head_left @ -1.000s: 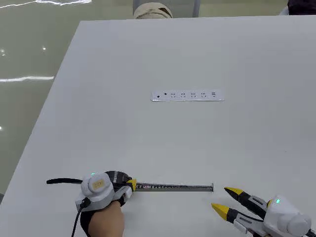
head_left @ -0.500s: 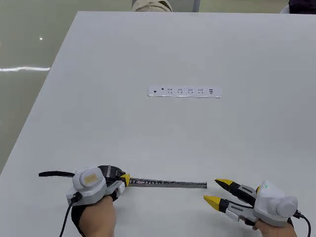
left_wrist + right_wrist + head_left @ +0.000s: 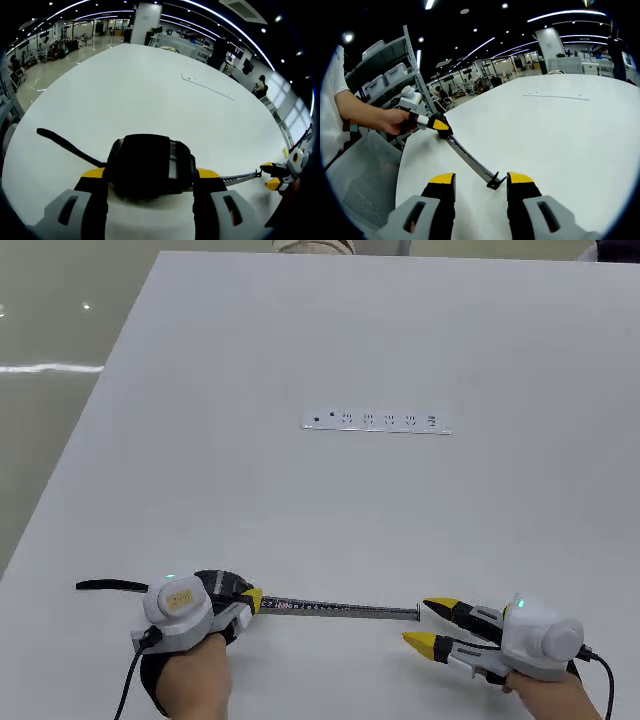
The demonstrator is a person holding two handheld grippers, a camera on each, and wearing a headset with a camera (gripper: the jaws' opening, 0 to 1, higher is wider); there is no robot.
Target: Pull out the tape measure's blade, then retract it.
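The black tape measure (image 3: 228, 592) lies at the table's near left edge, its case (image 3: 150, 162) clamped between my left gripper's (image 3: 240, 605) yellow-tipped jaws. Its blade (image 3: 340, 609) runs out flat to the right along the table, ending in a hook (image 3: 416, 614). A black wrist strap (image 3: 110, 586) trails left from the case. My right gripper (image 3: 426, 624) is open, its two yellow tips either side of the blade's hook (image 3: 494, 182) without closing on it. In the right gripper view the blade (image 3: 468, 156) leads back to the left gripper (image 3: 438, 124).
A white power strip (image 3: 377, 421) lies flat mid-table, well beyond the tape. The white table (image 3: 350, 510) stretches wide and bare around it. Its left edge (image 3: 70, 480) drops to a glossy floor.
My right gripper has moved left and forward until its open tips flank the blade's hook. The left gripper and tape case have kept their place on the table.
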